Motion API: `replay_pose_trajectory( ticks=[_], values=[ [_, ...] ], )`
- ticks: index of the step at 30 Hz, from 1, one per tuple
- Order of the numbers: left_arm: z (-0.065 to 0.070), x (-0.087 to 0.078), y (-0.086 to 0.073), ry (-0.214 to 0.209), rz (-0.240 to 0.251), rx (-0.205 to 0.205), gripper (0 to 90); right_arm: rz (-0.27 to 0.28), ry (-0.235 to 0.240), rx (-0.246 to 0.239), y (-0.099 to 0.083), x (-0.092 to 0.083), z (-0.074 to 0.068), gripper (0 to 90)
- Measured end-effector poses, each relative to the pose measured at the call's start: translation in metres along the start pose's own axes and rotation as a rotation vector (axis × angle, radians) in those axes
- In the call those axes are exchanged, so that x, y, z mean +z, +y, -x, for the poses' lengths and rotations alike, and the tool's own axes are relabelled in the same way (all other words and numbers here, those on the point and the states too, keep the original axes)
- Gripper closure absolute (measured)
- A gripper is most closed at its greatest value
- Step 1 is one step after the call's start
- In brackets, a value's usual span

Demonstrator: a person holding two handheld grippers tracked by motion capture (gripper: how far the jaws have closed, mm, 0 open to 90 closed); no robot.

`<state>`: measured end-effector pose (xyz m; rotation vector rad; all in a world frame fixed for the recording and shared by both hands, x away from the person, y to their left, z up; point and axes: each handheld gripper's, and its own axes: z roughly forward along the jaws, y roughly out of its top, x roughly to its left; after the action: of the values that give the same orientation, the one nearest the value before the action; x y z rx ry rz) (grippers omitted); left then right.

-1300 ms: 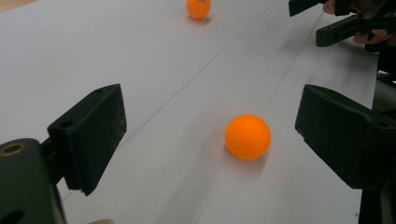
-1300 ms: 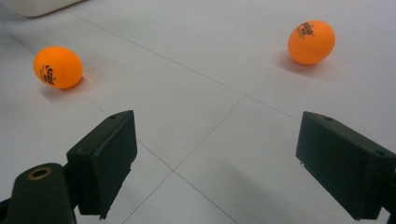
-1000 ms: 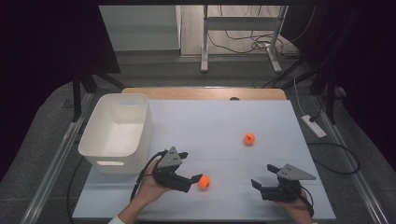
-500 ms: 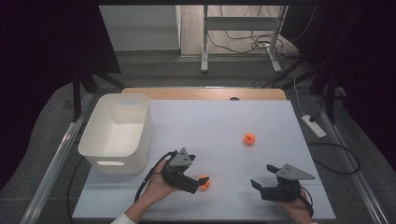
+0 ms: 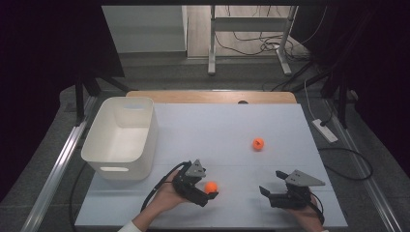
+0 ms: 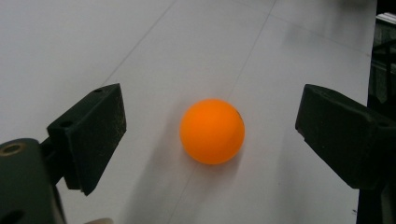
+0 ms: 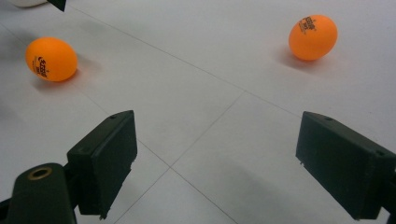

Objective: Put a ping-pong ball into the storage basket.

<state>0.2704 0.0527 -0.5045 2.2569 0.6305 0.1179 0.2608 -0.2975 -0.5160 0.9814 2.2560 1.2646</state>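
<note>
Now the left claw (image 5: 211, 194) is straddling an orange ping-pong ball (image 6: 212, 131) sitting on the white worktop (image 5: 217, 135), jaws gaping wide and touching nothing. Meanwhile the right claw (image 5: 265, 192) is resting nearby, equally wide and holding nothing.

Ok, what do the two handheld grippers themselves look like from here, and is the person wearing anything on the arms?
Both are black two-jaw tools. The left gripper has blocky matte-black jaw pads, a brass-coloured screw hole near its base, a grey three-cornered plate on top and a black cable trailing behind. The right gripper has the same blocky pads and a larger grey plate. A light sleeve edge shows at the left wrist.
</note>
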Motion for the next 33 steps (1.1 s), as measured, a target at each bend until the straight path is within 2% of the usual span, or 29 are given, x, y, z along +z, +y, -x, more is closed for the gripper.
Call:
replay_pose_trajectory(
  ticks=[9,20,33],
  values=[
    [-0.002,0.011,-0.003,-0.004,-0.054,0.0,9.9,-0.008,-0.003,-0.005,0.0,0.001,0.0,12.8],
    [-0.002,0.016,-0.004,-0.006,-0.072,0.001,10.9,-0.014,-0.003,-0.009,0.0,0.002,0.0,12.8],
    [-0.002,0.022,-0.005,-0.002,-0.086,0.019,27.5,-0.012,-0.003,-0.007,0.0,0.002,0.0,12.8]
  ],
)
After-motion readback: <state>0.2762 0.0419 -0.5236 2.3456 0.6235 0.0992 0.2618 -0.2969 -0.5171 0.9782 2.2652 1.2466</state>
